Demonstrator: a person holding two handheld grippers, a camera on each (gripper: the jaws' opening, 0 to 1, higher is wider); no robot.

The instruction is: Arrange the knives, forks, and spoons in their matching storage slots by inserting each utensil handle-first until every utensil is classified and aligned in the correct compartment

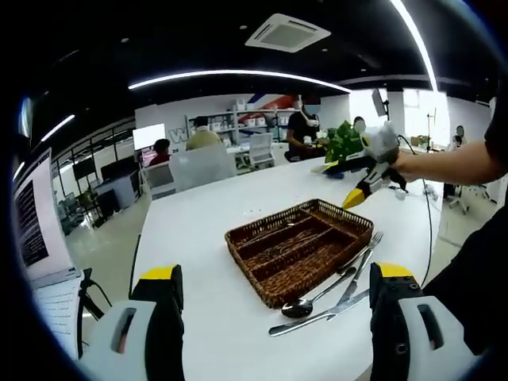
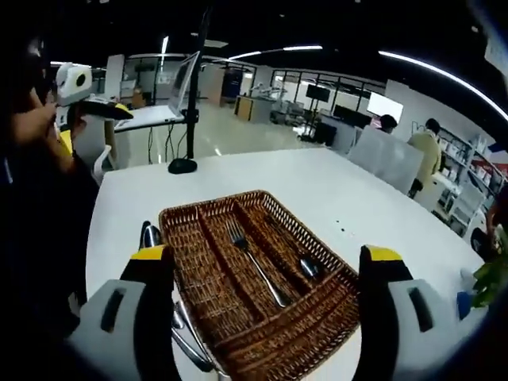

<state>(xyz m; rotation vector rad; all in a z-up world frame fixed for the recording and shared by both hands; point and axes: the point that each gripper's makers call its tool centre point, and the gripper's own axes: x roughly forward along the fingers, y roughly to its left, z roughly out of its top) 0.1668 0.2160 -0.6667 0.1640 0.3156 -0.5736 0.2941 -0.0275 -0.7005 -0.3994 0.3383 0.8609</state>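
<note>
A brown wicker cutlery tray (image 1: 262, 238) with long slots lies on the white table (image 1: 198, 214). Beside its near side rest a spoon (image 1: 305, 305), a fork (image 1: 363, 262) and a knife (image 1: 317, 319). My left gripper (image 1: 276, 274) is open and empty, hovering short of the tray. In the right gripper view the tray (image 2: 198, 230) holds a fork (image 2: 252, 262) in a middle slot and a spoon (image 2: 308, 267) in the slot beside it. More cutlery (image 2: 149, 235) lies outside its left wall. My right gripper (image 2: 264, 254) is open above the tray, holding nothing.
A screen (image 1: 32, 222) stands off the table's left edge, and a green plant (image 1: 343, 141) sits at the far end. Several people sit at desks behind. A monitor on a stand (image 2: 184, 87) rises past the table's far corner.
</note>
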